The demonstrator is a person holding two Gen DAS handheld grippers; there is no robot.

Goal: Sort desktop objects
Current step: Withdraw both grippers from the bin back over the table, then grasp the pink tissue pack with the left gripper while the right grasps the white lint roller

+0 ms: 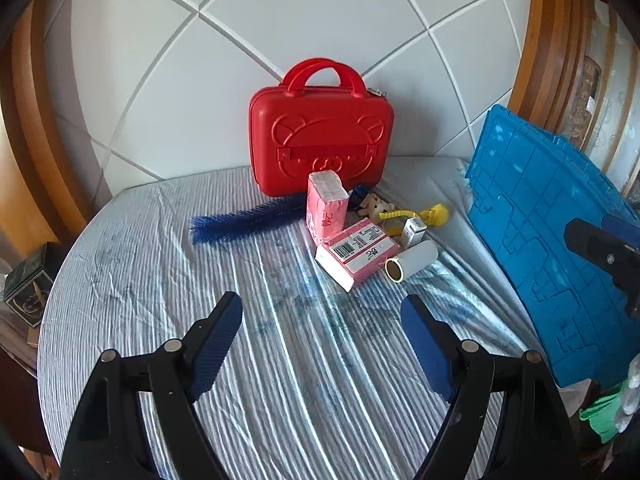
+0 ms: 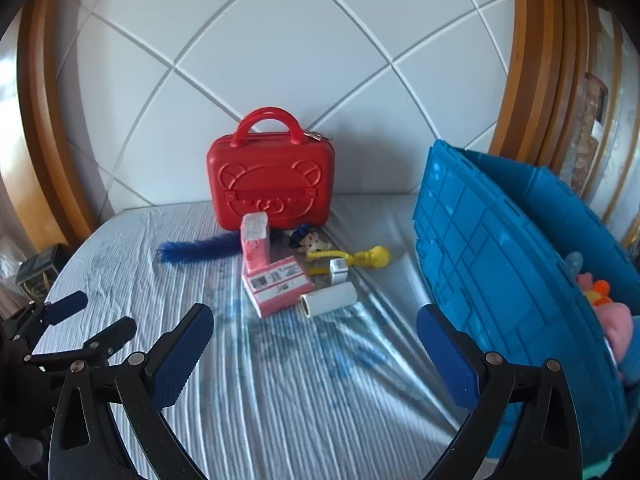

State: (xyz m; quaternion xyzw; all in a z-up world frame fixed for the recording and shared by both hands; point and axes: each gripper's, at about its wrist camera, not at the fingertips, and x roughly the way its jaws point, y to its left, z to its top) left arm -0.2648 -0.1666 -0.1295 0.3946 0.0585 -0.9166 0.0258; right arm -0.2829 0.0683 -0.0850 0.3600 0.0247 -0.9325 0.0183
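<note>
Left claw (image 1: 322, 344) and right claw (image 2: 316, 354) both spread wide, empty, above the striped bed sheet (image 1: 160, 280); pink boxes (image 1: 357, 253), white roll (image 1: 412, 261) and yellow toy (image 1: 434, 213) clustered before the red case (image 1: 320, 136), blue crate (image 2: 500, 264) at right

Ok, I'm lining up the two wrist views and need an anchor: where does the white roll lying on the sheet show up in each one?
Left wrist view: the white roll lies right of centre, touching the flat pink box.
Right wrist view: the white roll lies just right of centre, beside the same pink box.
Shared landmark: the red case standing behind the clutter in both views.
</note>
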